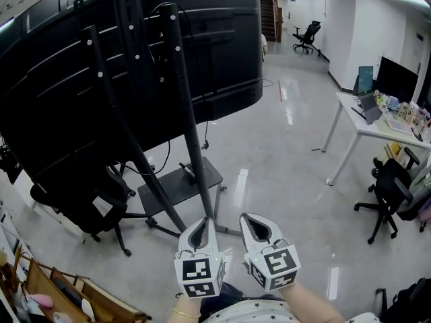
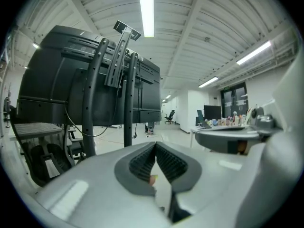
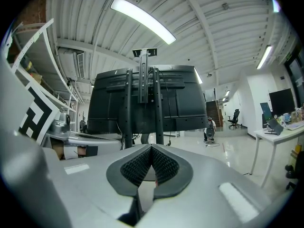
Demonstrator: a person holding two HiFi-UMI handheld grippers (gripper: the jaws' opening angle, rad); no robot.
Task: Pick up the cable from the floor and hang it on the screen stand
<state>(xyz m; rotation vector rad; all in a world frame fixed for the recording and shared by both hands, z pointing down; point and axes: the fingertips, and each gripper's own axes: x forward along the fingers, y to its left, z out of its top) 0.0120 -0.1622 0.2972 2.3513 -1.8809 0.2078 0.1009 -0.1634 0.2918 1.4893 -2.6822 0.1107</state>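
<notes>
A large black screen [image 1: 101, 66] is seen from behind on its stand [image 1: 185, 113], with two black poles running down to a dark base plate [image 1: 180, 188]. A thin cable [image 1: 205, 134] hangs from the screen's back, and another thin dark cable [image 1: 269, 83] lies on the floor past the screen's right edge. My left gripper [image 1: 202, 221] and right gripper [image 1: 248, 217] are side by side low in the head view, just short of the base. Both are shut with nothing between the pads. In the gripper views, the left gripper [image 2: 155, 144] and right gripper [image 3: 151, 147] point at the stand.
A black office chair [image 1: 87, 207] stands under the screen at left. At right are a white desk [image 1: 350, 123] with monitors and another black chair [image 1: 389, 192]. A wooden shelf [image 1: 60, 295] fills the lower left corner. Glossy floor stretches toward a far chair [image 1: 307, 35].
</notes>
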